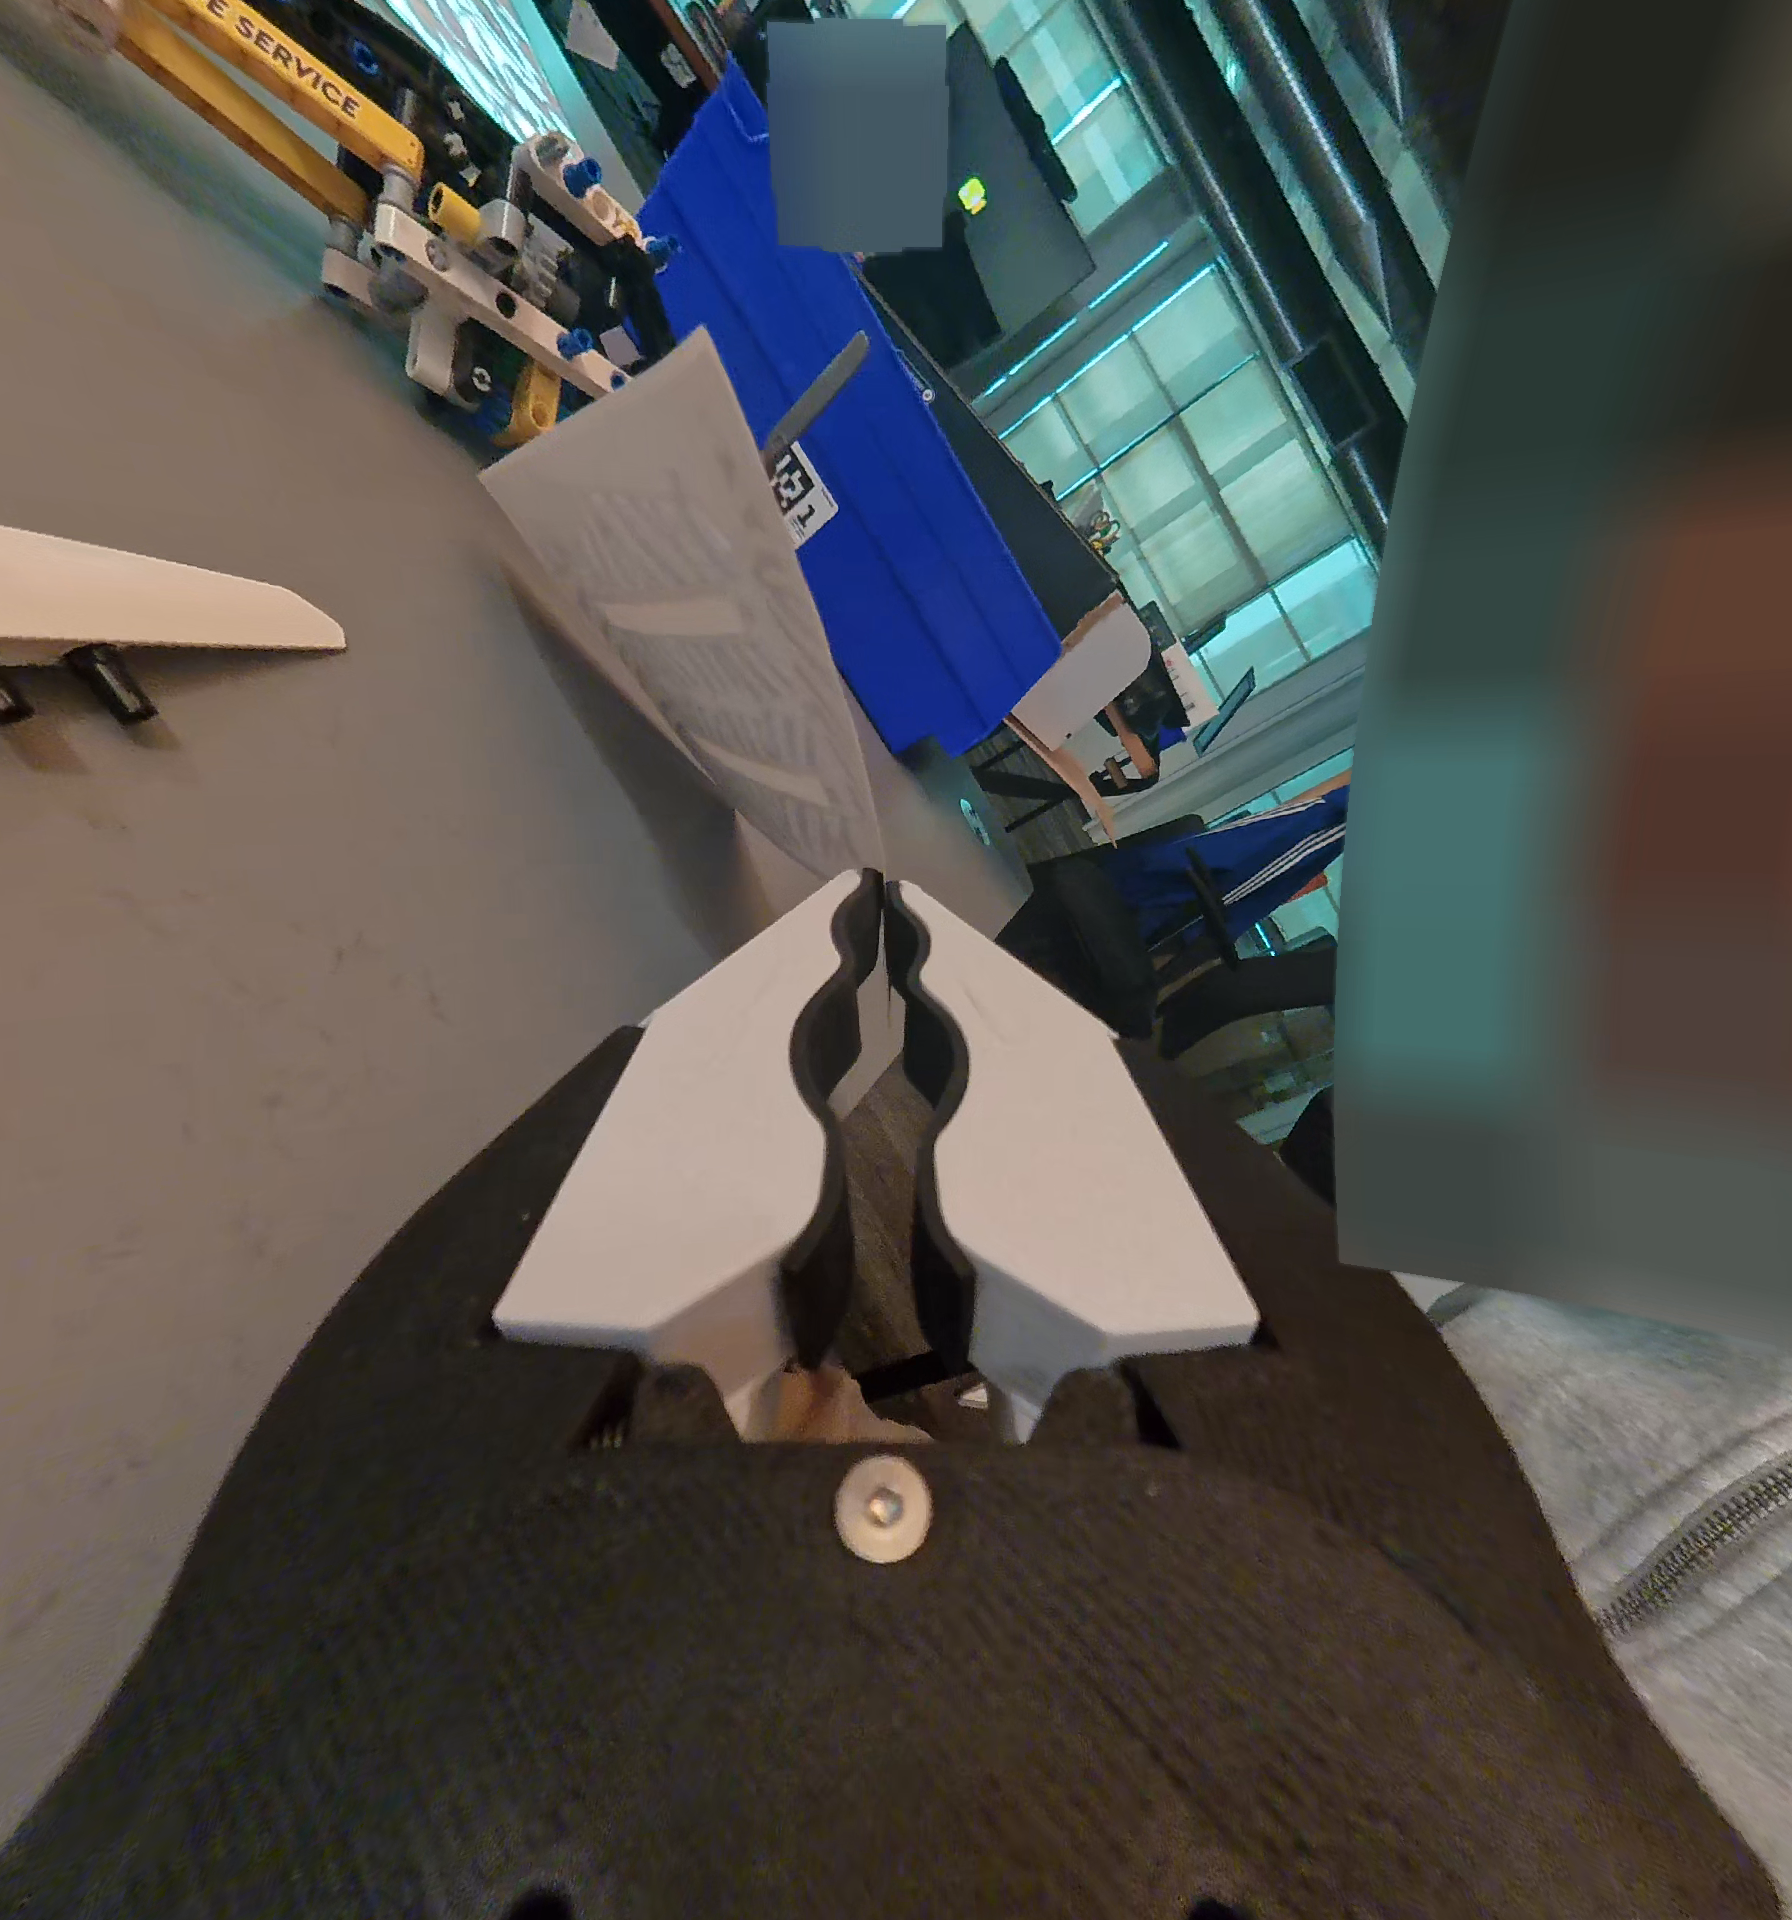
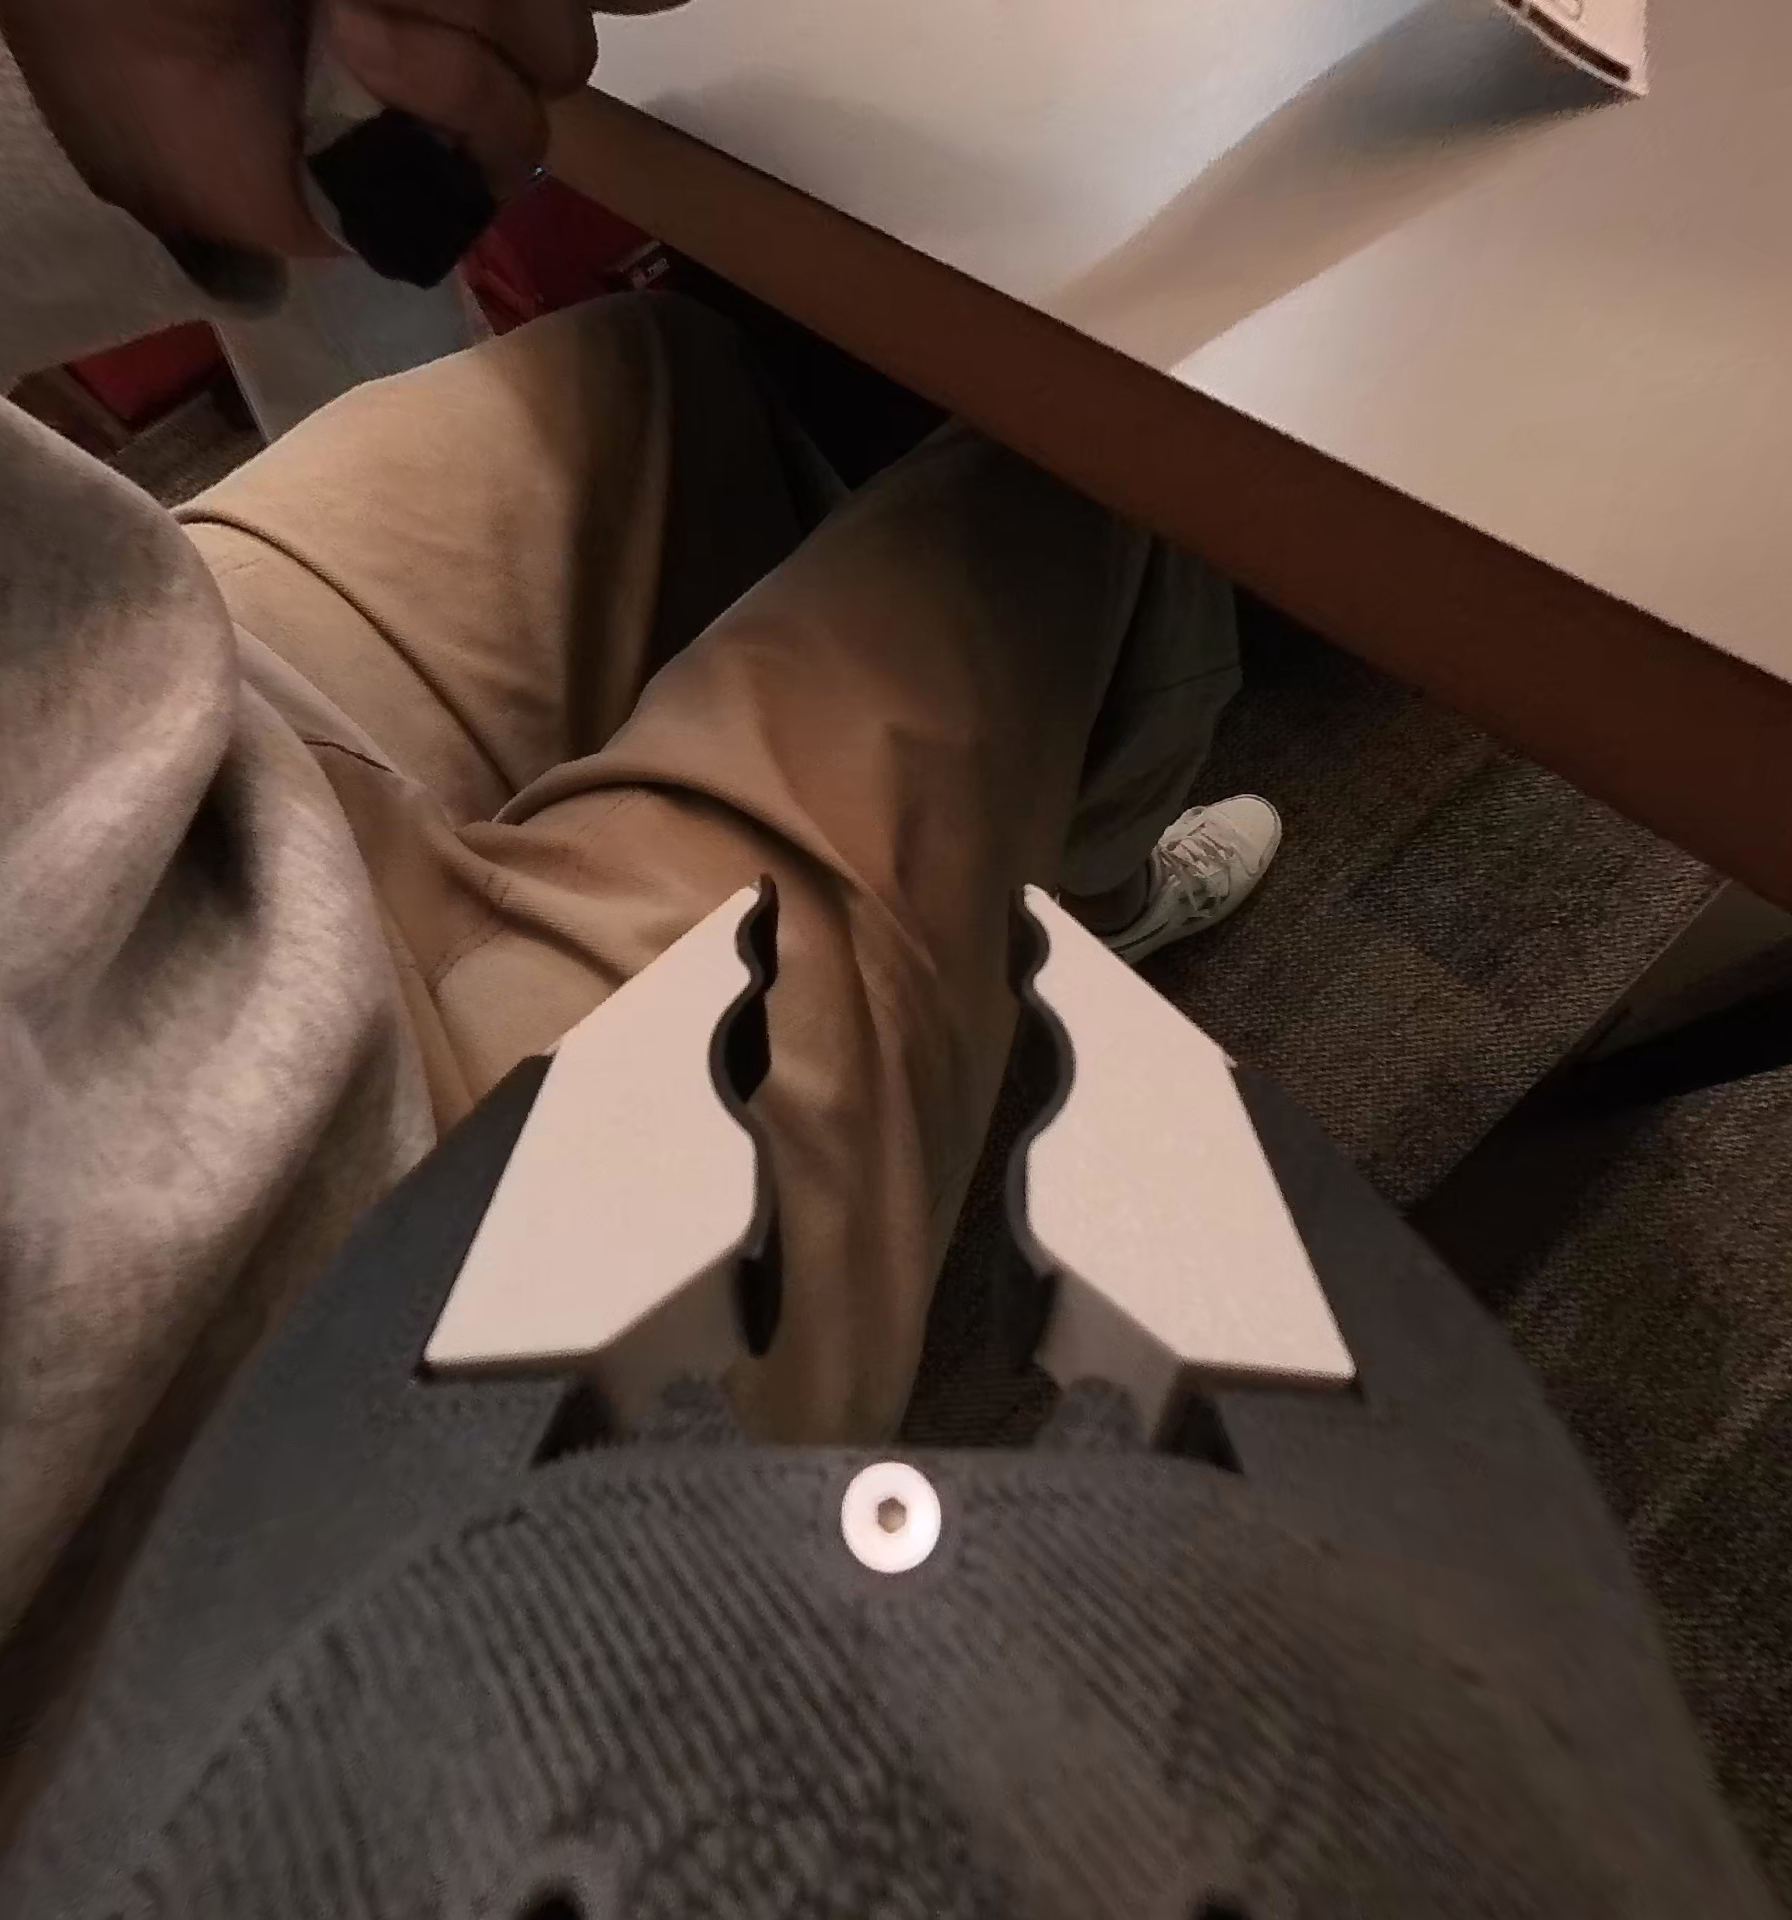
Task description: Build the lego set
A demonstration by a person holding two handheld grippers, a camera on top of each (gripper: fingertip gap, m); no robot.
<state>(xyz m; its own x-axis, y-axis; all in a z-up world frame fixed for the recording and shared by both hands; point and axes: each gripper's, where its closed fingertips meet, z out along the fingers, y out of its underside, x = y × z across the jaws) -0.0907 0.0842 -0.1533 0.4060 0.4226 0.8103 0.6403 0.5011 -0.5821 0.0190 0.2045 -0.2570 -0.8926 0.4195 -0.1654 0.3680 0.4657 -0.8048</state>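
Left wrist view: the left gripper (image 1: 879,894) is clamped at its tips on a thin printed sheet (image 1: 694,613), probably the instruction leaflet, though the print is too blurred to confirm. The sheet rises off the grey table (image 1: 196,1039). Beyond it stands the partly built lego model (image 1: 456,260), yellow, white and black; a loose white wing panel (image 1: 123,603) with two black pins lies well apart at the left edge. Right wrist view: the right gripper (image 2: 892,914) has its jaws apart and empty, held below the table edge (image 2: 1079,416) over the person's lap. To turn the sheet cleanly, keep the pinch at the paper's margin and sweep slowly, clear of the model.
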